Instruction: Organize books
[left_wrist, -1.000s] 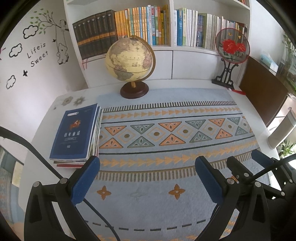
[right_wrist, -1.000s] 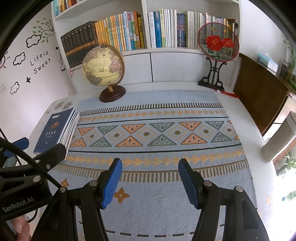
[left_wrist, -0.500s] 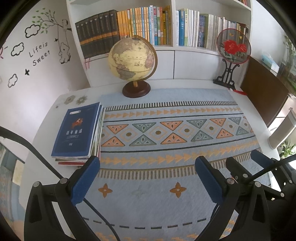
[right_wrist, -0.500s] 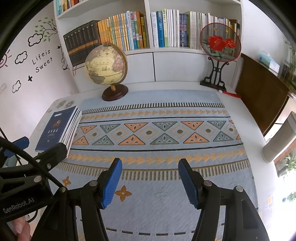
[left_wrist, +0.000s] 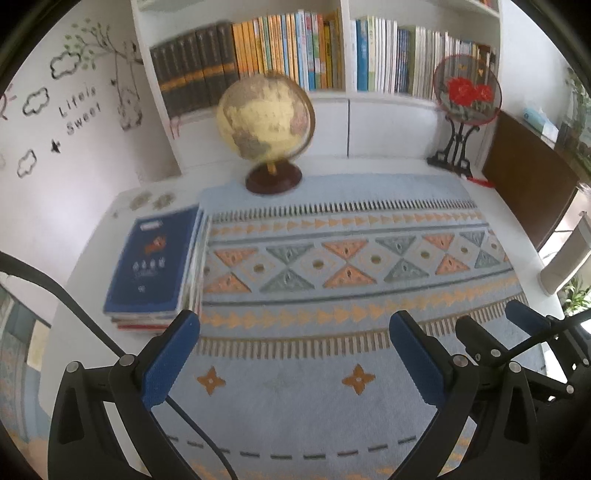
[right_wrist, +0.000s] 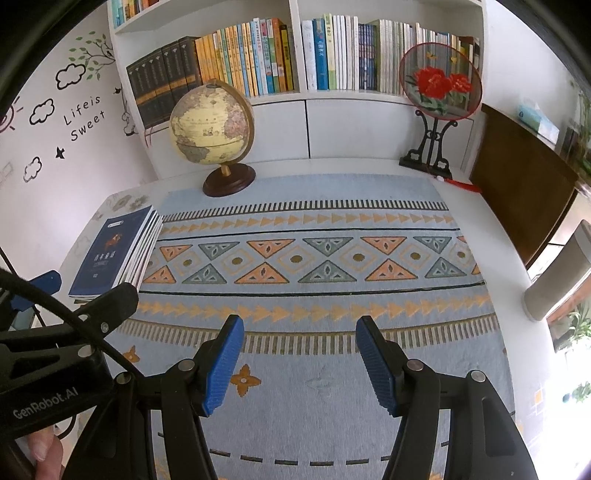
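A stack of books with a dark blue cover on top (left_wrist: 153, 267) (right_wrist: 112, 254) lies flat at the left edge of the patterned mat. My left gripper (left_wrist: 293, 354) hovers over the mat's near part, jaws wide apart and empty, its left finger just in front of the stack. My right gripper (right_wrist: 299, 360) hangs beside it on the right, also open with nothing between its blue pads. In the right wrist view the left gripper's black body (right_wrist: 66, 332) fills the lower left corner, partly covering the stack's near end.
A globe (left_wrist: 266, 122) (right_wrist: 212, 125) on a dark round base stands at the mat's far edge. A round fan ornament with red flowers (left_wrist: 465, 96) (right_wrist: 439, 83) stands far right. A white bookshelf (right_wrist: 295, 55) full of upright books lines the back. A brown cabinet (right_wrist: 517, 195) flanks the right.
The left wrist view has tilted slightly, so the stack and globe sit a little lower and further right in it, with blur. Both grippers stay open and empty.
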